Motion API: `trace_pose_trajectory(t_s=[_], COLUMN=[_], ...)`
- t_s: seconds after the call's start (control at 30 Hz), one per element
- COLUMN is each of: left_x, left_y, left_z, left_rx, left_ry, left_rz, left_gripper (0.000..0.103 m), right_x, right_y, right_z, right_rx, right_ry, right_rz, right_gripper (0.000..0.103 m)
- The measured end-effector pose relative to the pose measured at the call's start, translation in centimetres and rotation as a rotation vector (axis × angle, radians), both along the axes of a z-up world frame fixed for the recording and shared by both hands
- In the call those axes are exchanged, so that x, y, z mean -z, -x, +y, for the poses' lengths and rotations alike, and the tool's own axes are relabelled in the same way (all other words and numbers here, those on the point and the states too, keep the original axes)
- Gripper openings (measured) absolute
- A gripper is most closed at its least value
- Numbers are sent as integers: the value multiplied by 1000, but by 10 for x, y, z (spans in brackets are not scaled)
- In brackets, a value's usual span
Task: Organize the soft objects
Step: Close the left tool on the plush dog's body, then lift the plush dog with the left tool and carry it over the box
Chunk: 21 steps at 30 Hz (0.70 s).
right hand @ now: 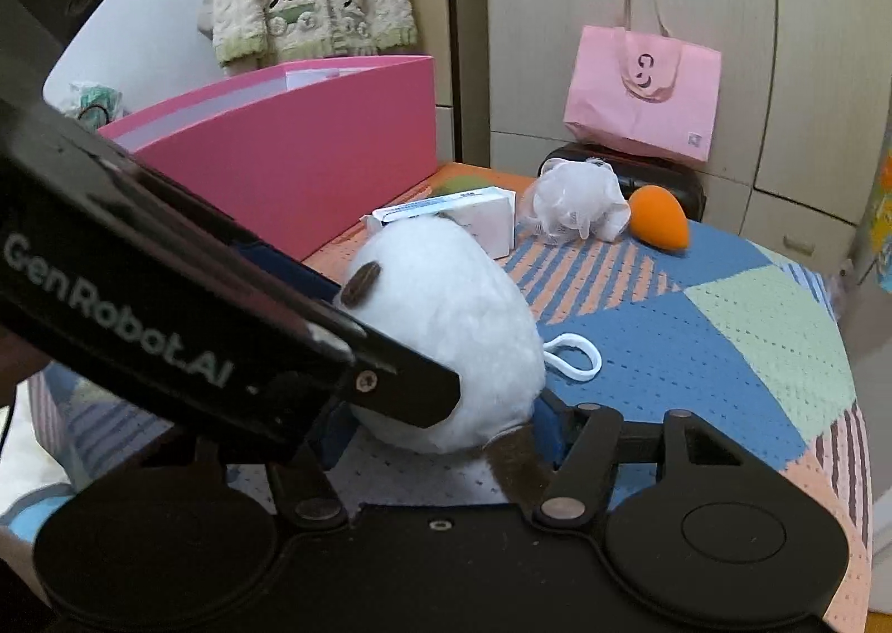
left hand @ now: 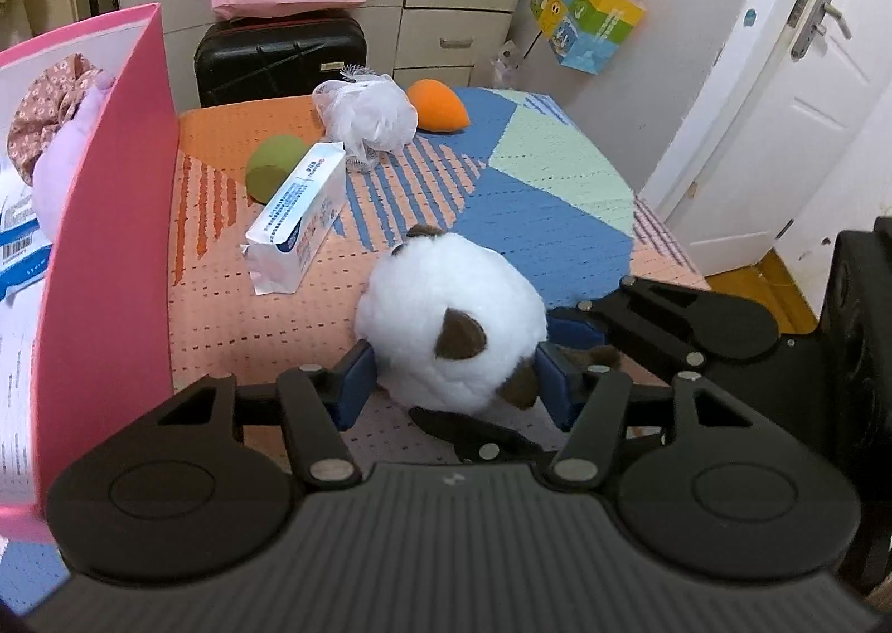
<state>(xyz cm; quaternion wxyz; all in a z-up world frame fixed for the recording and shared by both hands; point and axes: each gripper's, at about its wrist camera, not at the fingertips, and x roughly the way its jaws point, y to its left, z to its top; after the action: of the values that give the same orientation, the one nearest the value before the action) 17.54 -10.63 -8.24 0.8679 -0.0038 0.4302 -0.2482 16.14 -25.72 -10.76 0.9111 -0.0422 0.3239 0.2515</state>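
Observation:
A round white plush toy [left hand: 446, 310] with brown patches lies near the front of the patterned tablecloth [left hand: 557, 187]. My left gripper [left hand: 454, 382] is shut on its lower part, one blue pad pressing on each side. From the right, a finger [left hand: 669, 321] of my right gripper reaches in against the same toy. In the right wrist view the plush toy [right hand: 463, 321] fills my right gripper [right hand: 440, 429]; its right pad presses the toy, while the left pad is mostly hidden behind the left gripper's finger [right hand: 401, 382]. A white loop [right hand: 574, 354] hangs off the toy.
An open pink box [left hand: 111, 187] stands to the left, with a lilac soft thing [left hand: 56, 154] inside. Behind the toy lie a white tissue pack [left hand: 301, 220], a green ball [left hand: 273, 168], a white mesh pouf [left hand: 368, 115] and an orange sponge [left hand: 437, 103]. A black suitcase [left hand: 279, 59] stands beyond.

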Motion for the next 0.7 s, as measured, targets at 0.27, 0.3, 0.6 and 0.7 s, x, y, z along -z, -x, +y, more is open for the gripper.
trace_pose_trajectory(t_s=[0.27, 0.3, 0.6, 0.7], left_x=[-12, -13, -33, -41], left_y=[15, 17, 48, 58], left_z=[6, 6, 16, 21], left_rx=[16, 22, 52, 67], left_ry=[47, 44, 45, 57], left_rz=[17, 18, 0, -6], left_gripper=[60, 60, 60, 60], right_x=[-16, -19, -42, -52], right_y=[21, 23, 51, 62], right_z=[1, 1, 6, 10], right_rx=[10, 14, 18, 11], right_ry=[11, 11, 11, 20], right_rz=[4, 13, 40, 36], right_gripper=[67, 67, 67, 67])
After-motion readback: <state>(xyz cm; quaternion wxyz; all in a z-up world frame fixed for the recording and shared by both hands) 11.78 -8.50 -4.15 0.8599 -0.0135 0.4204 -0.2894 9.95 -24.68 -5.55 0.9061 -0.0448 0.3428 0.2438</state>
